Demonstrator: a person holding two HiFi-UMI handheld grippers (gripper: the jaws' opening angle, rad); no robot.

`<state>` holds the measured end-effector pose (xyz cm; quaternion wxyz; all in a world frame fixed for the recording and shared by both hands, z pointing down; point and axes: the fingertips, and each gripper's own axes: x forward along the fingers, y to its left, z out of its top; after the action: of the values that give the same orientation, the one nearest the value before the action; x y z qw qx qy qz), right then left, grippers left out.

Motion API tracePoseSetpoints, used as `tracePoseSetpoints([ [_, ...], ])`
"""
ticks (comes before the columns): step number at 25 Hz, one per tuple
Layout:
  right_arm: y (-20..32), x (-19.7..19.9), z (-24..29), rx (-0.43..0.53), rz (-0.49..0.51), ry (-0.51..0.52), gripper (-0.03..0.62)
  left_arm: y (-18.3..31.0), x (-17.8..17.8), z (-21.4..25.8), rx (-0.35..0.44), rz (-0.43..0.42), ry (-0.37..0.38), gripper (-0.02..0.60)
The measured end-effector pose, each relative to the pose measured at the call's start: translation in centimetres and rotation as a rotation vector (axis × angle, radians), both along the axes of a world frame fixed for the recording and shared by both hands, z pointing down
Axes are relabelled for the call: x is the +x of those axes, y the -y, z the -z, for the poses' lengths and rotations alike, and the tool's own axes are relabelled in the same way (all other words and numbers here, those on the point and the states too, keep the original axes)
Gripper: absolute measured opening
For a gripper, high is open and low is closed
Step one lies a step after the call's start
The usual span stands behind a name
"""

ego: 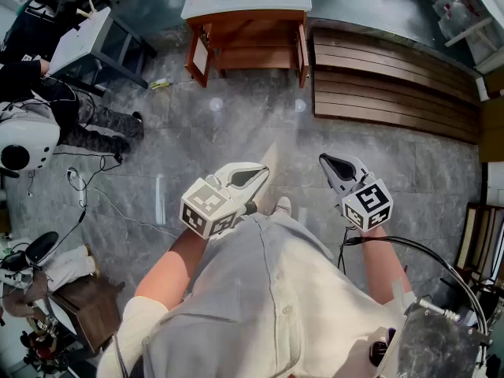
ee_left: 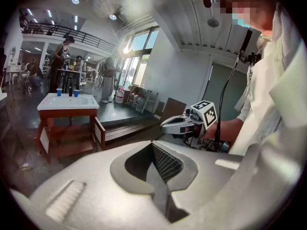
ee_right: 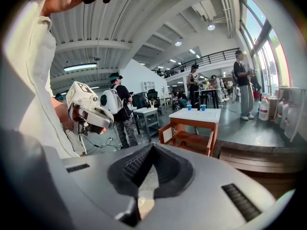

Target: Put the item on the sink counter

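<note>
Two tongs shut — left tongs (ego: pixel 264 172) and right tongs (ego: pixel 324 161) — wearing marker cubes (ego: pixel 206 209).

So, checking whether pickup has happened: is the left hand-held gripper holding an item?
No, the left hand-held gripper is shut, its jaws pressed together with nothing between them.

The right claw (ee_right: pixel 152 146), jaws pressed together, faces the white sink counter (ee_right: pixel 196 115) bearing two blue cups (ee_right: pixel 202 107).
</note>
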<state>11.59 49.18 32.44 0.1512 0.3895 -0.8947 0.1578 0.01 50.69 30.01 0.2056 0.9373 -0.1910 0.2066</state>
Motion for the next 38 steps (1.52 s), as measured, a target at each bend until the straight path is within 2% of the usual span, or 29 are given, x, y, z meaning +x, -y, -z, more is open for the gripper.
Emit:
tracePoseSetpoints([
  [5, 2.0, -1.5, -0.1, 0.04, 0.09, -0.074, 0.005, 1.3, -0.5, -0.4, 0.01, -0.001, -0.008, 0.005],
  [9, 4.5, -2.8, 0.4, 0.058, 0.112, -0.094, 0.005, 3.6, -1.3, -1.1, -0.003, 0.012, -0.027, 0.005],
  [15, 9.4, -4.8, 0.2, 0.0, 0.019, -0.062, 0.005, 9.0, -2.6, -1.9, -0.025, -0.014, -0.055, 0.005],
  [20, 15.1, -7.4, 0.8, 0.034, -0.005, -0.091, 0.011, 15.6, -4.5, -1.8, -0.006, -0.018, -0.066, 0.006],
  [21, 16.4, -7.7, 0.9, 0.042, -0.011, -0.101, 0.036, 17.0, -4.9, -1.5, 0.008, -0.019, -0.068, 0.006],
  [22, 17.7, -7.9, 0.9, 0.046, -0.021, -0.105, 0.087, 18.4, -5.1, -1.0, 0.022, -0.02, -0.069, 0.006],
  [26, 22.7, -9.0, 0.9, 0.044, -0.059, -0.07, 0.097, 22.9, -6.9, -2.7, 0.017, -0.041, -0.049, 0.006],
  [29, 25.1, -8.8, 1.0, 0.039, -0.047, -0.064, 0.097, 25.5, -6.9, -3.5, -0.009, -0.004, -0.056, 0.006],
  [33, 29.8, -6.6, 0.4, 0.022, -0.019, -0.05, 0.096, 30.3, -5.0, -4.3, -0.056, 0.057, -0.074, 0.006],
  [38, 35.9, -4.0, 0.9, 0.027, 0.084, -0.049, 0.095, 36.9, -1.7, -3.4, -0.032, 0.152, -0.04, 0.006],
])
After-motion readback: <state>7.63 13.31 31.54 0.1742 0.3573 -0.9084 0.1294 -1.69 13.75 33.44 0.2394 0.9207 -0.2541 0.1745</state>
